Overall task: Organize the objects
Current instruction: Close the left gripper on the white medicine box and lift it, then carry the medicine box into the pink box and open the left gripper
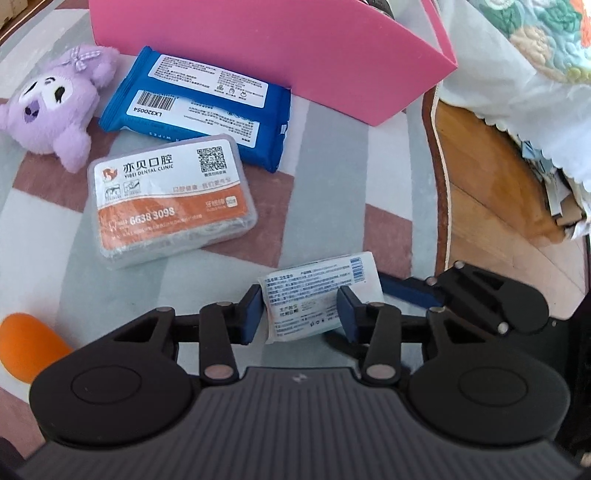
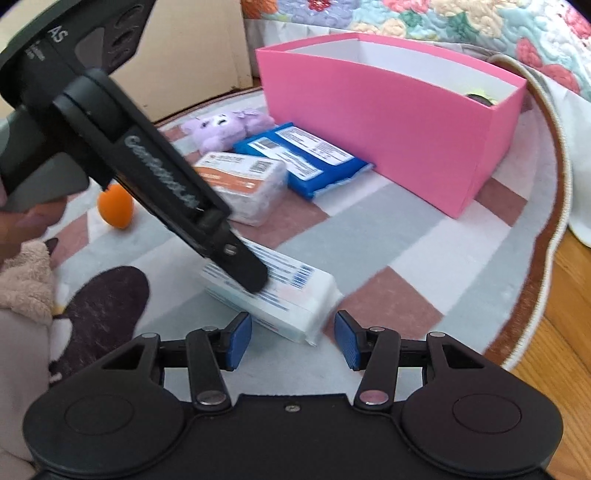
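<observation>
A white tissue pack (image 1: 317,280) lies on the striped rug (image 1: 332,192). In the left wrist view my left gripper (image 1: 302,314) is shut on it, blue pads pressed to both long sides. The right gripper (image 1: 480,299) reaches in from the right, one blue finger at the pack's end. In the right wrist view the pack (image 2: 295,295) fills the gap of my right gripper (image 2: 293,341), whose pads touch its near end. The left gripper's finger (image 2: 243,266) comes down on it from the upper left. The pink box (image 2: 369,122) stands open behind.
A clear dental floss box (image 1: 166,195), a blue wipes pack (image 1: 207,107) and a purple plush (image 1: 51,107) lie left of the pink box (image 1: 277,48). An orange object (image 1: 26,343) sits near left. Wooden floor (image 1: 498,184) and a quilt (image 2: 443,22) border the rug.
</observation>
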Tool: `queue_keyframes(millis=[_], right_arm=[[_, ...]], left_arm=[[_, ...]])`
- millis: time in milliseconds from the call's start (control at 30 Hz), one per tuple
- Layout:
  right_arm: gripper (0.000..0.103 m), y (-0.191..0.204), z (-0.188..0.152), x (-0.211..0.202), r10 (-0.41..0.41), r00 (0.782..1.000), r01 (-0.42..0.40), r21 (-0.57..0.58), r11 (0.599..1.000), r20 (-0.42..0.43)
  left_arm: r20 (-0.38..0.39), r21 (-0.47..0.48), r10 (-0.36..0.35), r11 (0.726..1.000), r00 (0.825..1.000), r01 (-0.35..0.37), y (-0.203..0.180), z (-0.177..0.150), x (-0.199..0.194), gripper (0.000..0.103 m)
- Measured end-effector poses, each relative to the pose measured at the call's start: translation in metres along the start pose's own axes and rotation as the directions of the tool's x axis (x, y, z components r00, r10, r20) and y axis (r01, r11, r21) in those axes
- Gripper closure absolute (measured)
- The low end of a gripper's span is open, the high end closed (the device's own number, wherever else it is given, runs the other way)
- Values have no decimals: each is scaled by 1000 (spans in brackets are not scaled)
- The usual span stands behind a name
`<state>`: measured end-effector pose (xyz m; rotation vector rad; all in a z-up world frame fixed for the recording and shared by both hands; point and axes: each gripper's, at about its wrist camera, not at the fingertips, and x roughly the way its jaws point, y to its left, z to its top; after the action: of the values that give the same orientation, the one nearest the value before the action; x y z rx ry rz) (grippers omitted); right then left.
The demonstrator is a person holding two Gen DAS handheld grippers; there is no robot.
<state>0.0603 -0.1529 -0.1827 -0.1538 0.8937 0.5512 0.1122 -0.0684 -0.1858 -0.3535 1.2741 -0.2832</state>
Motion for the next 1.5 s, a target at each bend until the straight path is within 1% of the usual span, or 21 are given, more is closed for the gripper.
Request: queue_keyframes(millis=[67, 133, 267, 300, 400, 467, 600, 733, 933, 1033, 1100, 1200, 1333, 1433, 1500], right_arm=[[48, 4, 1, 1, -19, 1000, 19, 2, 1000, 0], [48, 3, 1, 2, -17, 1000, 17, 30, 999, 9], [30, 0, 0, 3, 25, 999, -28, 93, 995, 34], [27, 2, 0, 4, 22, 999, -26, 92, 995, 38], [25, 10, 0, 9, -15, 999, 13, 55, 998, 43], [25, 15, 3, 10, -38, 999, 37, 35, 999, 31], [30, 15, 7, 2, -48, 998, 45, 62, 997, 42], [30, 17, 17, -14, -53, 997, 50, 62, 997, 52], [30, 20, 37, -50, -43, 995, 39, 50, 998, 91], [38, 21, 49, -67, -51, 991, 48, 31, 998, 121], [40, 20, 59, -78, -56, 988, 51, 32, 998, 144], [42, 19, 75, -93, -62, 984, 59, 21, 998, 169], [44, 18, 101, -106, -63, 981, 64, 2, 998, 185], [45, 15, 121, -112, -56, 979, 59, -7, 998, 194], [46, 13, 133, -113, -49, 978, 53, -14, 998, 201]], left_arm=[[11, -7, 7, 1000, 1000, -7, -1, -2, -1, 61], [13, -13, 6, 1000, 1000, -6, -2, -3, -1, 60], [10, -23, -3, 1000, 1000, 3, -3, -4, -3, 59], [11, -24, -2, 1000, 1000, 2, -4, -4, -3, 59], [15, -36, 1, 999, 1000, 0, -5, -4, -4, 57], [23, -39, -4, 999, 1000, 5, -5, -4, -7, 57], [52, -27, -16, 999, 999, 17, -8, -4, -22, 57], [69, -11, -41, 999, 997, 42, -14, -4, -41, 57], [85, 42, -41, 998, 996, 37, -31, 0, -74, 57], [95, 108, 7, 994, 995, -18, -46, 9, -96, 58], [108, 118, 2, 993, 994, -15, -50, 16, -111, 58], [123, 109, -13, 994, 992, -1, -54, 28, -129, 58], [148, 103, -19, 995, 989, 4, -56, 44, -152, 58], [170, 103, -17, 995, 985, -1, -56, 57, -166, 58], [186, 99, -4, 995, 982, -14, -55, 68, -173, 58]])
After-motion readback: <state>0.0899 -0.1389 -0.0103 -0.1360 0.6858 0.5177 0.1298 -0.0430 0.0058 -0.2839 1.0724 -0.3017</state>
